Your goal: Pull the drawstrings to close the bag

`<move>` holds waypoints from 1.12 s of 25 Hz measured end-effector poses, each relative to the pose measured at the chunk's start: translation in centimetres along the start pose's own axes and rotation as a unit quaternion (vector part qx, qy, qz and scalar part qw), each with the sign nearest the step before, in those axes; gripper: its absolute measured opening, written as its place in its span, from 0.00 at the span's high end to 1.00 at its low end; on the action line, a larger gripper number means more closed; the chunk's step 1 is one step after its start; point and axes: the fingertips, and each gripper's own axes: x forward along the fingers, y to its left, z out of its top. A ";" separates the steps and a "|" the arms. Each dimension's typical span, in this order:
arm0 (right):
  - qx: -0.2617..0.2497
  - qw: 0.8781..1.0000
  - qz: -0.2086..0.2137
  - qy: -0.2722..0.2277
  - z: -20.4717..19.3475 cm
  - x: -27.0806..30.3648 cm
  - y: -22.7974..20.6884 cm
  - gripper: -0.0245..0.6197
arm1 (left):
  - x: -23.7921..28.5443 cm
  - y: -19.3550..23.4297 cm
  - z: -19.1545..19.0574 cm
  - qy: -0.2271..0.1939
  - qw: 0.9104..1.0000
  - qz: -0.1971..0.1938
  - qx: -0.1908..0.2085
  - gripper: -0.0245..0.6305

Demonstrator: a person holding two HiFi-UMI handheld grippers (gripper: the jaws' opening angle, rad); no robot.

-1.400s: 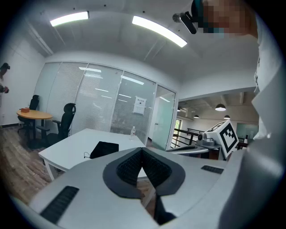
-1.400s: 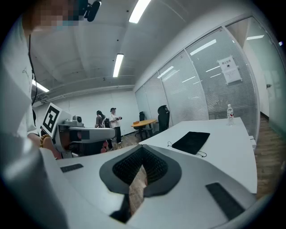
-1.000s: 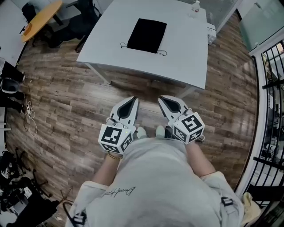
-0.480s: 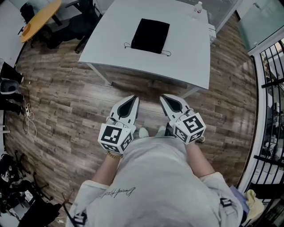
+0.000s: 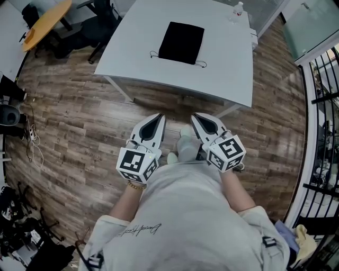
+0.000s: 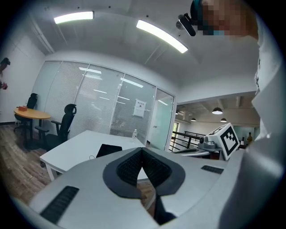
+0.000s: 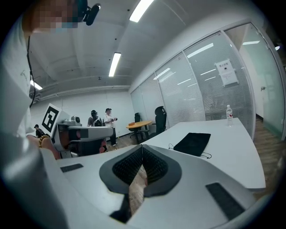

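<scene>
A flat black drawstring bag (image 5: 181,42) lies on the white table (image 5: 159,69) far ahead, with thin black strings (image 5: 199,64) trailing at its near corners. The same bag (image 6: 108,150) shows small in the left gripper view, and the bag (image 7: 193,143) lies on the tabletop in the right gripper view. My left gripper (image 5: 157,118) and right gripper (image 5: 196,117) are held close to my body over the wooden floor, well short of the table. Both are shut with nothing between their jaws.
A clear water bottle (image 5: 234,9) stands at the table's far right corner. A round orange table (image 5: 47,22) and black office chairs stand at the left. A black railing (image 5: 323,106) runs along the right. Two people (image 7: 100,120) stand in the distance.
The head view has crept forward slightly toward the table, and a light shoe has stepped out between the grippers. Both grippers keep their pose.
</scene>
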 end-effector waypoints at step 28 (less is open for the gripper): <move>0.012 0.999 0.036 0.010 5.8 13.8 -13.5 0.92 | 16.1 10.3 4.4 0.002 1.000 0.021 -0.003 0.95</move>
